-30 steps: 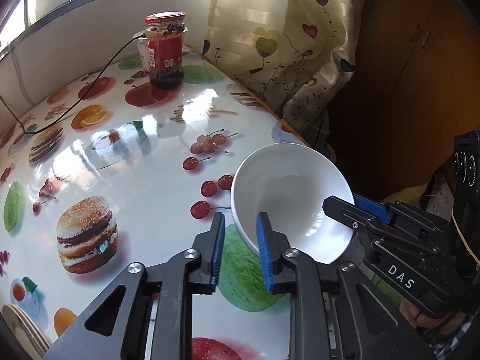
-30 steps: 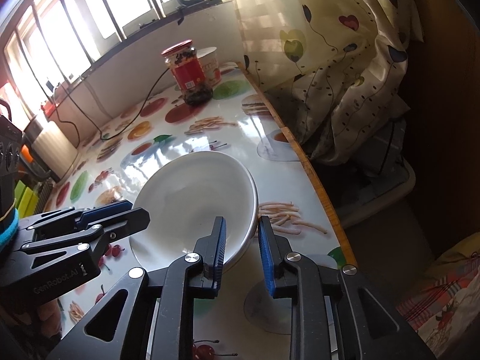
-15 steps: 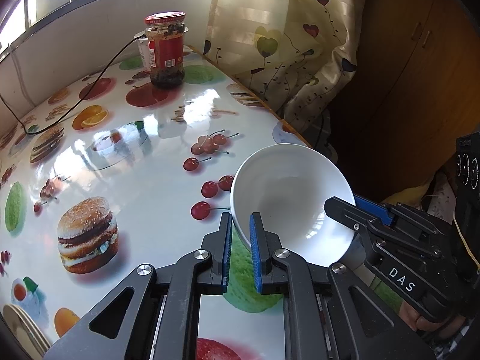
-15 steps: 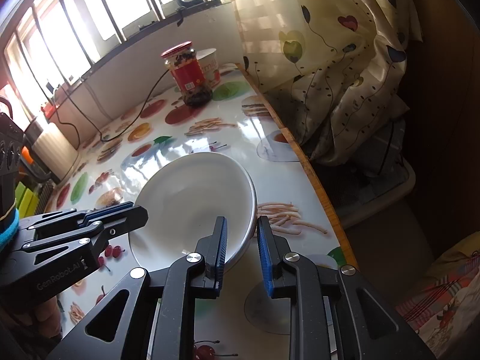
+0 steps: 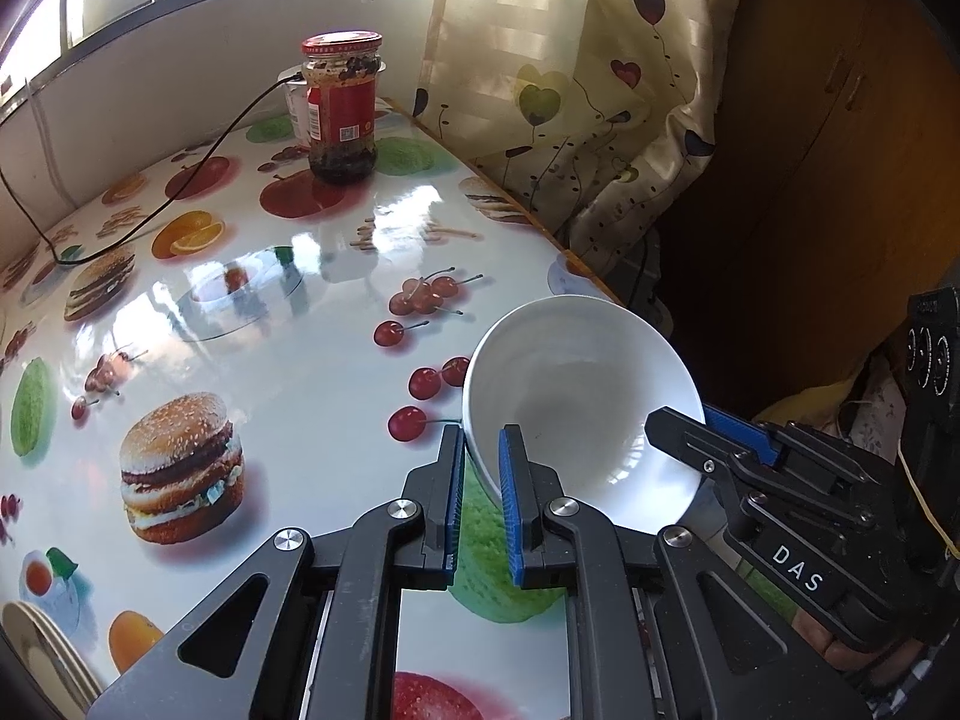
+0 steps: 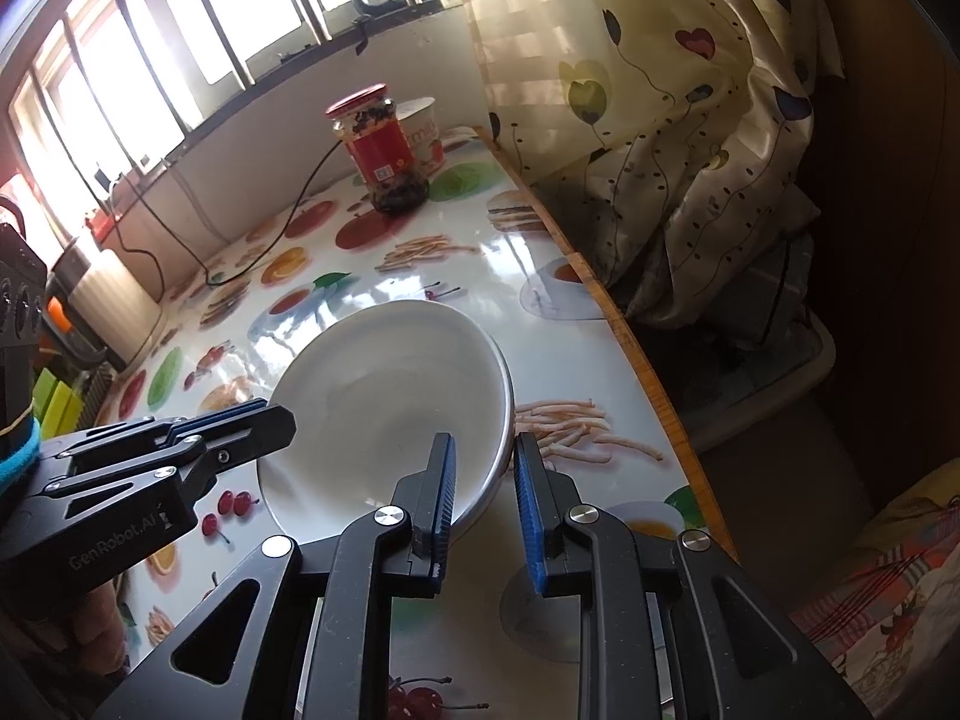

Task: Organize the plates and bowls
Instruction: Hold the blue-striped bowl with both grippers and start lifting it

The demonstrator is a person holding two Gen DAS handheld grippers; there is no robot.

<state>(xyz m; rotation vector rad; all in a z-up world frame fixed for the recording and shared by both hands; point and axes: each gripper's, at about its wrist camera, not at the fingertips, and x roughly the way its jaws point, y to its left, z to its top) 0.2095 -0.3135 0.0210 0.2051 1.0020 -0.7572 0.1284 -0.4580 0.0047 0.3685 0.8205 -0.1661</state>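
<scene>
A white bowl point(image 5: 576, 396) sits tilted near the right edge of the fruit-print table point(image 5: 252, 360). My left gripper point(image 5: 483, 450) is shut on the bowl's near left rim, one blue pad inside and one outside. In the right wrist view the same bowl point(image 6: 384, 396) fills the middle, and my right gripper point(image 6: 483, 456) is shut on its right rim. The left gripper point(image 6: 264, 420) shows side-on at the bowl's left rim, and the right gripper point(image 5: 708, 426) at the bowl's right rim in the left wrist view.
A red-lidded jar point(image 5: 342, 108) stands at the back with a white cup point(image 6: 429, 132) behind it. A black cable point(image 5: 168, 204) crosses the far left. Stacked plates point(image 5: 36, 648) lie at the near left corner. A curtain point(image 6: 648, 120) hangs past the table's right edge.
The left gripper's jaws have closed from a wider gap onto the bowl's rim. The right gripper and the bowl have stayed put.
</scene>
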